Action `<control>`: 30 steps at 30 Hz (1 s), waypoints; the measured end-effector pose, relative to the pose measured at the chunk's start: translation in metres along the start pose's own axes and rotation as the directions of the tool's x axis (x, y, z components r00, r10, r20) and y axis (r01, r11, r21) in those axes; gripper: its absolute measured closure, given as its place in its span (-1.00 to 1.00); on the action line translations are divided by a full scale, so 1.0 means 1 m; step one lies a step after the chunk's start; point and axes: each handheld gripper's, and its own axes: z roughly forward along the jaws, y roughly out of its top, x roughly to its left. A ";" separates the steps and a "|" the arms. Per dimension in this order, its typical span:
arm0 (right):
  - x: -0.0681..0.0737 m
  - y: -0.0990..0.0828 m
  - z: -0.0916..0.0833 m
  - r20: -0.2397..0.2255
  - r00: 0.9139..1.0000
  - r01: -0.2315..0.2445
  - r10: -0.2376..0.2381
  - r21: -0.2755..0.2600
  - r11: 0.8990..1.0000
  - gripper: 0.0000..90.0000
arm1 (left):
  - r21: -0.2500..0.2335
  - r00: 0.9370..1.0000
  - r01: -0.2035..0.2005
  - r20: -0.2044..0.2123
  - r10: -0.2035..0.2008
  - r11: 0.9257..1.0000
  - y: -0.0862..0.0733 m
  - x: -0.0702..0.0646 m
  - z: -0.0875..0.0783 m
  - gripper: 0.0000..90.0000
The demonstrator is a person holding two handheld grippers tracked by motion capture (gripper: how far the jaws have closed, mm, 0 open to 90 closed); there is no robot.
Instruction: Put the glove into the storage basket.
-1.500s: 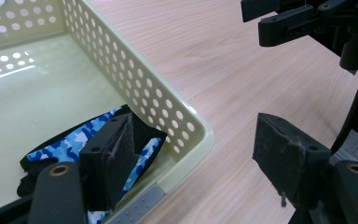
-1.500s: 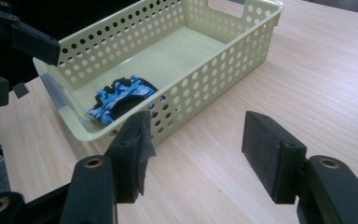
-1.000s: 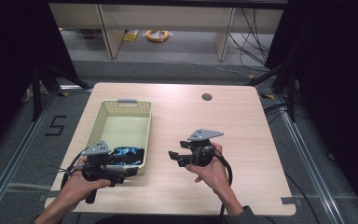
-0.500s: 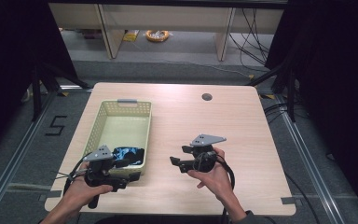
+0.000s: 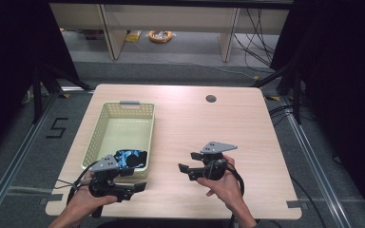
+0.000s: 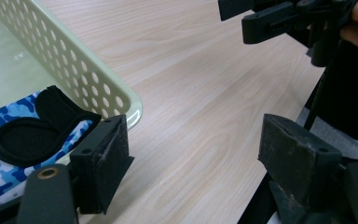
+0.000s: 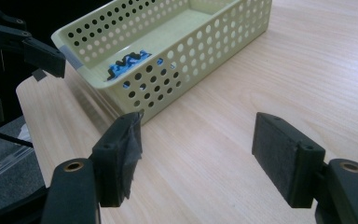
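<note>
A pale green perforated basket point(image 5: 150, 137) point(image 6: 88, 79) point(image 7: 200, 42) lies on the left half of the wooden table. A blue camouflage cloth item with black parts point(image 5: 129, 159) point(image 6: 0, 172) point(image 7: 130, 60) rests in its near end. My left gripper point(image 5: 137, 179) point(image 6: 198, 154) hovers at the basket's near right corner, pointing right. Its jaws have just been opening and nothing is between them. My right gripper point(image 5: 186, 161) point(image 7: 196, 149) is over bare wood right of the basket, pointing left at it. Its jaws have also been opening, with nothing between them.
A round cable hole point(image 5: 211, 99) sits near the table's far edge. The basket has a grey tab point(image 5: 129, 102) on its far rim. Bare tabletop point(image 5: 228, 128) stretches right of the basket. Beyond the table are shelf legs and cables on the floor.
My right gripper has drifted toward the near edge and sunk slightly. Both pairs of jaws stand a little wider. The left hand has barely shifted.
</note>
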 end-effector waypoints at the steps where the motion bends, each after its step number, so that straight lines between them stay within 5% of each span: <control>1: 0.000 -0.001 -0.001 0.010 1.000 0.006 -0.006 -0.009 1.000 -0.26 | -0.005 1.000 -0.013 -0.009 0.013 1.000 -0.002 -0.001 0.001 -0.50; 2: 0.002 -0.002 -0.003 0.005 0.999 -0.036 0.036 -0.005 0.999 -0.27 | -0.007 1.000 -0.008 -0.008 0.008 1.000 -0.003 -0.002 0.002 -0.52; 4: 0.002 -0.004 -0.005 0.009 0.999 -0.046 0.046 -0.006 0.999 -0.33 | -0.011 1.000 -0.007 0.013 0.007 1.000 -0.006 -0.002 0.003 -0.54; 7: -0.001 -0.007 -0.005 0.000 1.000 0.001 -0.001 -0.029 1.000 -0.41 | -0.010 1.000 -0.004 0.021 0.004 1.000 -0.010 -0.002 0.003 -0.61; 14: 0.004 -0.014 -0.009 0.011 1.000 -0.027 0.027 -0.026 0.999 -0.48 | -0.005 1.000 -0.001 0.028 0.001 1.000 -0.021 -0.003 0.005 -0.64; 25: 0.005 -0.026 -0.008 0.002 1.000 -0.012 0.012 -0.010 1.000 -0.44 | 0.017 1.000 -0.024 0.002 0.024 1.000 -0.032 -0.004 0.007 -0.63; 26: 0.006 -0.027 -0.009 0.009 1.000 -0.013 0.013 -0.005 1.000 -0.44 | 0.009 1.000 0.003 0.003 -0.003 1.000 -0.034 -0.004 0.009 -0.63; 28: 0.006 -0.029 -0.008 -0.005 1.000 -0.006 0.006 -0.007 1.000 -0.44 | 0.007 1.000 -0.004 -0.004 0.004 1.000 -0.037 -0.004 0.008 -0.63; 30: 0.009 -0.032 -0.010 0.001 0.999 -0.041 0.041 0.004 0.999 -0.44 | 0.015 1.000 -0.021 -0.008 0.021 1.000 -0.038 -0.003 0.007 -0.63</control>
